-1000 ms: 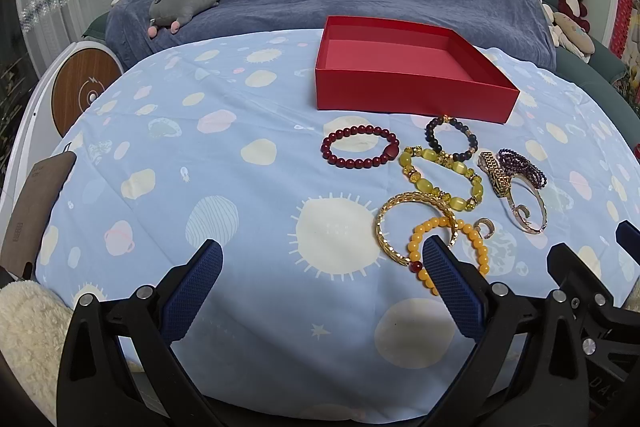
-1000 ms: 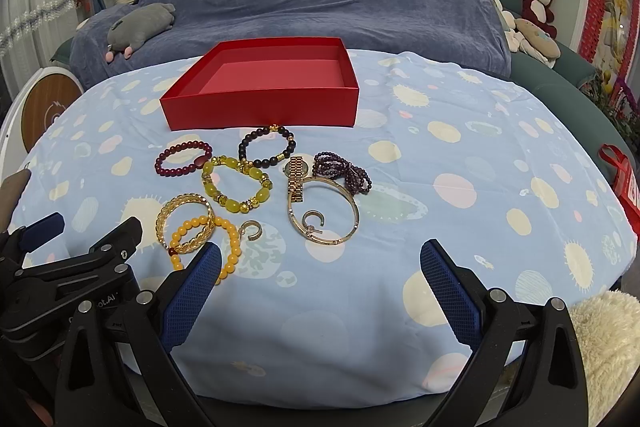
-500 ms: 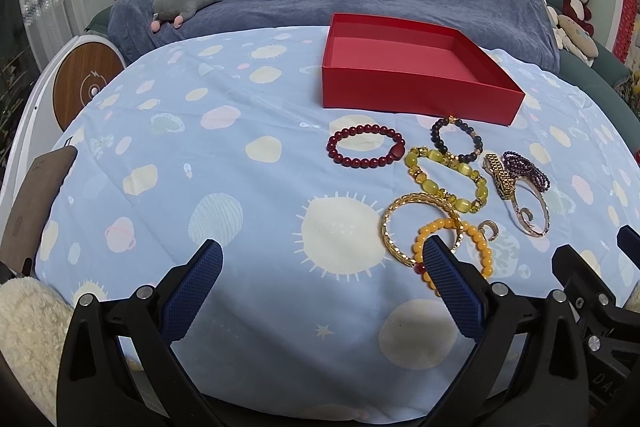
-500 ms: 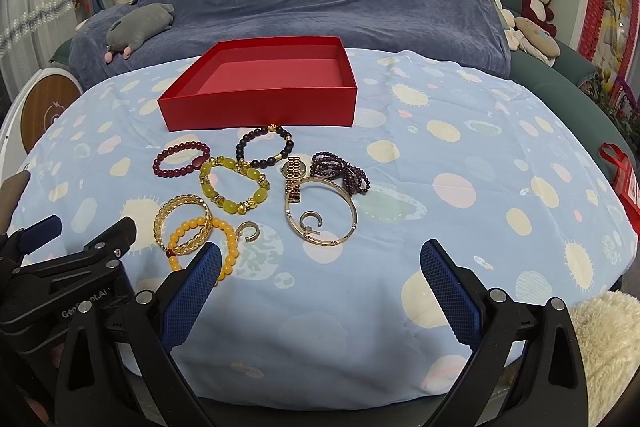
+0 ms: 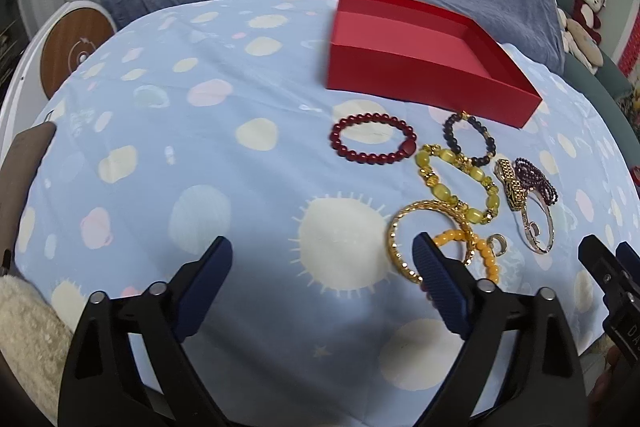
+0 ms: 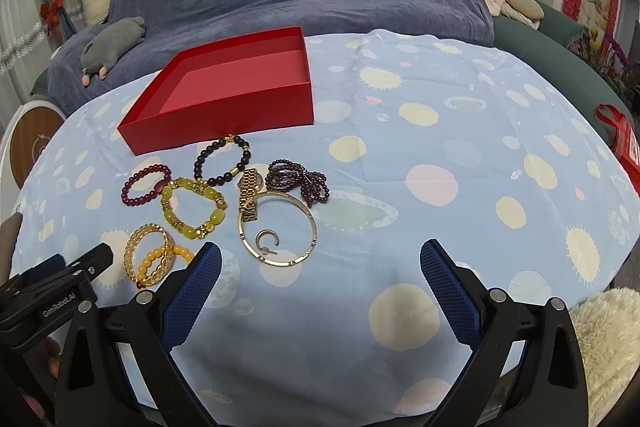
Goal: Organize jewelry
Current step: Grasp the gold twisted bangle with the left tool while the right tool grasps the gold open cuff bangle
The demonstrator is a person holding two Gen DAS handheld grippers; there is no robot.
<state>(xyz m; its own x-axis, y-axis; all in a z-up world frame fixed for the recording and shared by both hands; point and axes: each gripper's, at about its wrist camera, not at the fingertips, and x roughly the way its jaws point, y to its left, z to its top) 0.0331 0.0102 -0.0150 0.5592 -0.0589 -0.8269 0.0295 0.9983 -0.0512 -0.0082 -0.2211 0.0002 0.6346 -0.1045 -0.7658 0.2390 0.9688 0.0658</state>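
Both of my grippers have eased forward and a little lower toward the jewelry compared with a moment ago, so the pieces now fill more of each view. My left gripper (image 5: 322, 255) has just been closing slightly, yet its jaws stand wide apart with nothing between them. My right gripper (image 6: 320, 261) is spread wide too, and empty.

All the jewelry lies loose on the blue spotted cloth (image 5: 180, 147), in front of the red box (image 5: 420, 39), which holds nothing. Nearest the box are the red bead bracelet (image 5: 374, 141) and the dark bead bracelet (image 5: 468, 139). Toward me from those come the yellow stone bracelet (image 5: 456, 187), the gold watch (image 6: 249, 193) and the purple bead strand (image 6: 298, 179). Closest to me are the gold bangle (image 5: 400, 239), overlapped by the orange bead bracelet (image 5: 480, 251), with the thin gold hoop (image 6: 278, 227) on my right.

I judge that sorting has not begun. To do the first pick well, I would choose a piece lying clear of its neighbours, such as the red bead bracelet. I would come down with one jaw inside the loop and one outside. Closing gently on one side of the loop should keep me from dragging the cloth. The orange bracelet touches the bangle, so lifting either may pull the other along.
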